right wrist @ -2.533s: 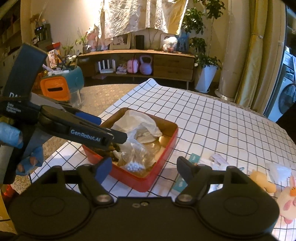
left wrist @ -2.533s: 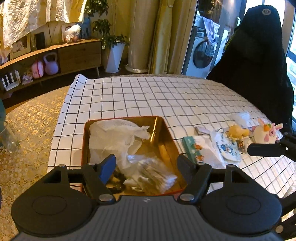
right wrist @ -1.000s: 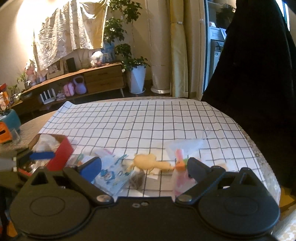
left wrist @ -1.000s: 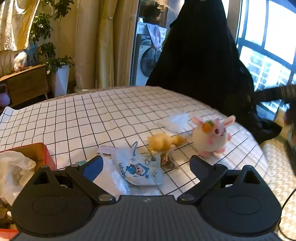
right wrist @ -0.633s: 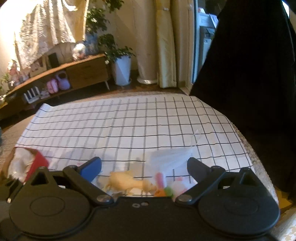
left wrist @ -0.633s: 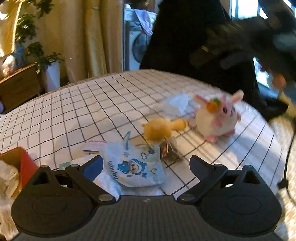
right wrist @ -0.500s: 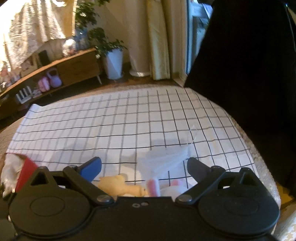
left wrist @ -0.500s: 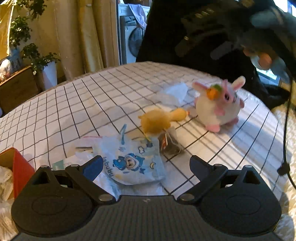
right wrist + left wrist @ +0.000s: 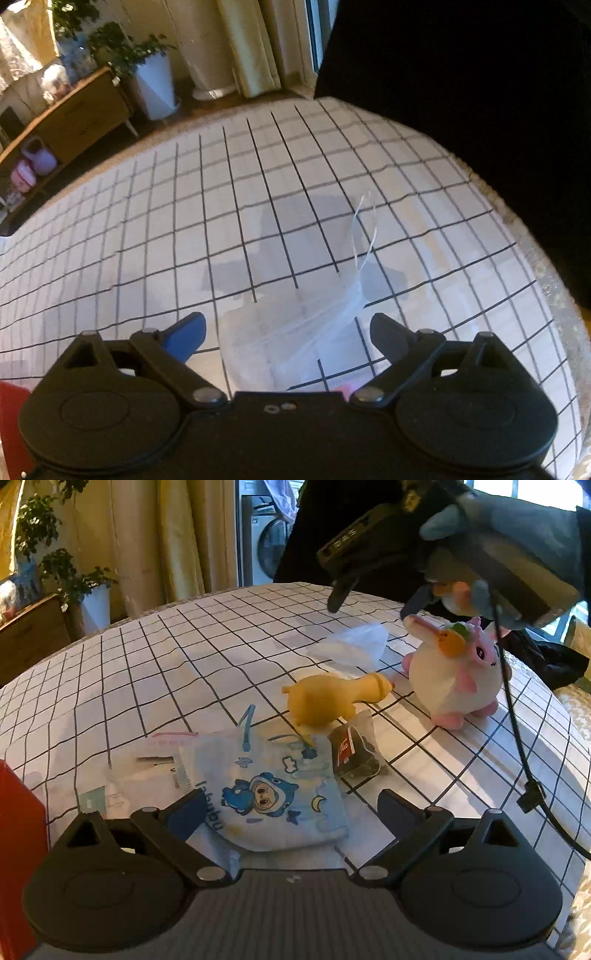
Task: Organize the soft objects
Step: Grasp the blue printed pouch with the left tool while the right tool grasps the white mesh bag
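With both grippers, left and right, wide open and empty, we still had the plush rabbit, yellow duck beside it and clear bag unsorted on the tabletop.

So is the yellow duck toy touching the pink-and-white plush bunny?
Apart. The left wrist view shows the yellow duck toy with its beak tip short of the plush bunny, a strip of checked tablecloth visible between them.
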